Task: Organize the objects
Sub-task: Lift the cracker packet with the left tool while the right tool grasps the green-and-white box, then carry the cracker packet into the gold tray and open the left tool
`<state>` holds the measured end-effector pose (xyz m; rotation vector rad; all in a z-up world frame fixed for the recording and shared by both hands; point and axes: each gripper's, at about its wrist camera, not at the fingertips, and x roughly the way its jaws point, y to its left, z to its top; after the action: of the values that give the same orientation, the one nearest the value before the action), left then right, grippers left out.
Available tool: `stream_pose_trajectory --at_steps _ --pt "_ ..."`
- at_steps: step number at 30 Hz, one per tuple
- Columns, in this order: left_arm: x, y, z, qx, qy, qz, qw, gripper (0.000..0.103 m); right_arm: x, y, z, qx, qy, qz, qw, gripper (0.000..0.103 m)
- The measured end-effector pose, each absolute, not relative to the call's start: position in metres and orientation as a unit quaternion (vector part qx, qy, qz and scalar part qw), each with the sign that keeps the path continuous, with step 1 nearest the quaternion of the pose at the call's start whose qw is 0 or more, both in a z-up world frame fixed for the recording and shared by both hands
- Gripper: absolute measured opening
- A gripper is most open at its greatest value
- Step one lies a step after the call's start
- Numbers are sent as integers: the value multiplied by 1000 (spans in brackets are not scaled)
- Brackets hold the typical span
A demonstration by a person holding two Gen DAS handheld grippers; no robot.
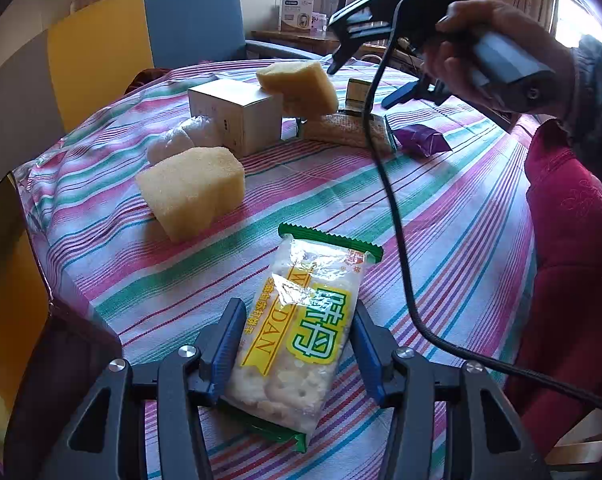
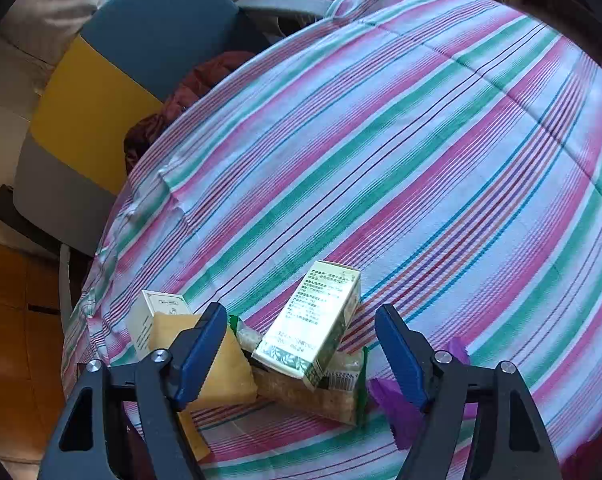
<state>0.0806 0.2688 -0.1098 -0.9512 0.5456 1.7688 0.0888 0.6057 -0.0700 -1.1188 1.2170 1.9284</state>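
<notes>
1. Left wrist view: the left claw [image 1: 297,344] straddles a cracker packet [image 1: 301,330] lying on the striped cloth of the bench [image 1: 461,232]. The blue fingers [image 1: 231,340] flank the packet's sides; whether they press it or merely bracket it cannot be told. Its yellow band reads "DAN", beside green Chinese characters. Farther in lie a yellow sponge [image 1: 193,196], a white box [image 1: 241,114] with a second sponge [image 1: 301,88] leaning on it, and a purple wrapper [image 1: 421,140]. The right claw [image 1: 343,52] hangs above these in a hand [image 1: 497,36].

2. Right wrist view: the right claw [image 2: 301,356] is released, jaws wide apart, above a green-and-white carton [image 2: 313,328] tilted on another cracker packet [image 2: 321,392]. The carton's fine print is unreadable.
</notes>
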Motion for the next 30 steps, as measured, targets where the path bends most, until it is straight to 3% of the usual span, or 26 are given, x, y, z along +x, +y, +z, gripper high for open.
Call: stream_pose_trajectory --at_steps 1,2,3,10,15,22,30 --pt "81 269 -110 -394 226 734 505 52 82 607 -78 -436 452 719 298 67" --pt "82 269 -110 -393 227 734 505 52 78 608 -84 -445 444 718 300 43" --pt "81 269 -110 -393 227 734 505 52 75 607 -88 -452 432 720 301 29" --pt "81 269 -111 -391 223 737 504 52 93 581 -66 -432 365 773 287 29" --pt "82 269 -112 -387 224 739 504 52 111 538 -48 -426 334 813 216 29" --pt "81 259 -104 -398 214 745 490 49 100 464 -78 -502 247 817 139 30" --pt "78 236 -76 -389 168 762 490 49 91 464 -92 -531 200 811 142 30"
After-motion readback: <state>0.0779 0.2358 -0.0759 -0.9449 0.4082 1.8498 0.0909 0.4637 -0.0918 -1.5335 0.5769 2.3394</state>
